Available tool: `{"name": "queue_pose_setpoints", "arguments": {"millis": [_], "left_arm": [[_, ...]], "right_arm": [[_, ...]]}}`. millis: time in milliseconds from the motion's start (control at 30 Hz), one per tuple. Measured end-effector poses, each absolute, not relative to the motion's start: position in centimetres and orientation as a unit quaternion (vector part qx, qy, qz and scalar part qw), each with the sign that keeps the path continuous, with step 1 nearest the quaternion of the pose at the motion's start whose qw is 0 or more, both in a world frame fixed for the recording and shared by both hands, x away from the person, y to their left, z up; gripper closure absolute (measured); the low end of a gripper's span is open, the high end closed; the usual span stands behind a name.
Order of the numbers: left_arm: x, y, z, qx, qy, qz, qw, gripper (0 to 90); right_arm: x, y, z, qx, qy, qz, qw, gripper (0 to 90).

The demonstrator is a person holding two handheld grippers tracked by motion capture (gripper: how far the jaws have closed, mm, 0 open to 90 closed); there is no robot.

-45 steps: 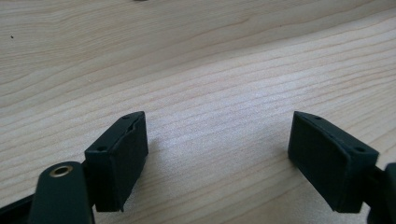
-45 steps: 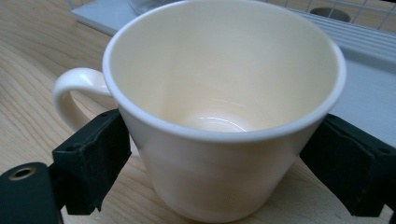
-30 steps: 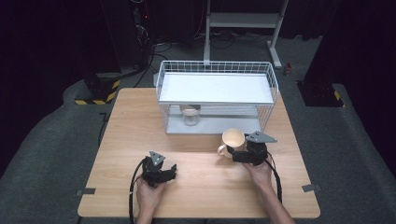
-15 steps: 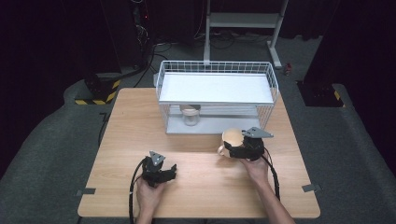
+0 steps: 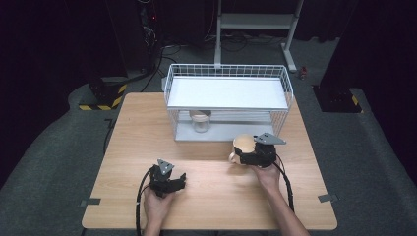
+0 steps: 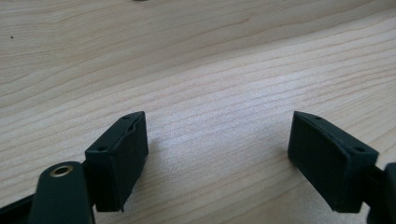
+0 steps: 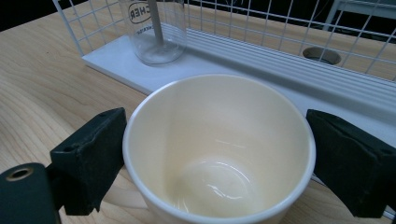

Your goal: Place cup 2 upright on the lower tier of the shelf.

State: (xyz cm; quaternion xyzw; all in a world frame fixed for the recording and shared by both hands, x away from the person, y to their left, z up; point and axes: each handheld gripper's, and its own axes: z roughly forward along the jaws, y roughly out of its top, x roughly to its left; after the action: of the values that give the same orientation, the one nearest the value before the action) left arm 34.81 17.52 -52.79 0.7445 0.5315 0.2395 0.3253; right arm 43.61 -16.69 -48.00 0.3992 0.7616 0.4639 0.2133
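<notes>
Right tool: jaws clamped on cream mug, 6 o'clock of wire rack. Left tool: jaws wide, nothing between them, on bench.

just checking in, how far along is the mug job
Done: the right gripper is clamped around the cream mug, near the wire rack. In hand: carrying it toward the rack's lower tray, beside the glass jar. Left: set down, release. The left gripper is open.
</notes>
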Motion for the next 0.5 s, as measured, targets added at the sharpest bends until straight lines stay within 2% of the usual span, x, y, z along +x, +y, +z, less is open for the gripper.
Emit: {"name": "queue_pose_setpoints", "arguments": {"millis": [500], "left_arm": [[34.81, 17.53, -52.78, 0.745, 0.531, 0.239, 0.325, 20.5]], "right_arm": [[43.6, -16.57, -47.91, 0.391, 0.768, 0.456, 0.222, 9.4]]}}
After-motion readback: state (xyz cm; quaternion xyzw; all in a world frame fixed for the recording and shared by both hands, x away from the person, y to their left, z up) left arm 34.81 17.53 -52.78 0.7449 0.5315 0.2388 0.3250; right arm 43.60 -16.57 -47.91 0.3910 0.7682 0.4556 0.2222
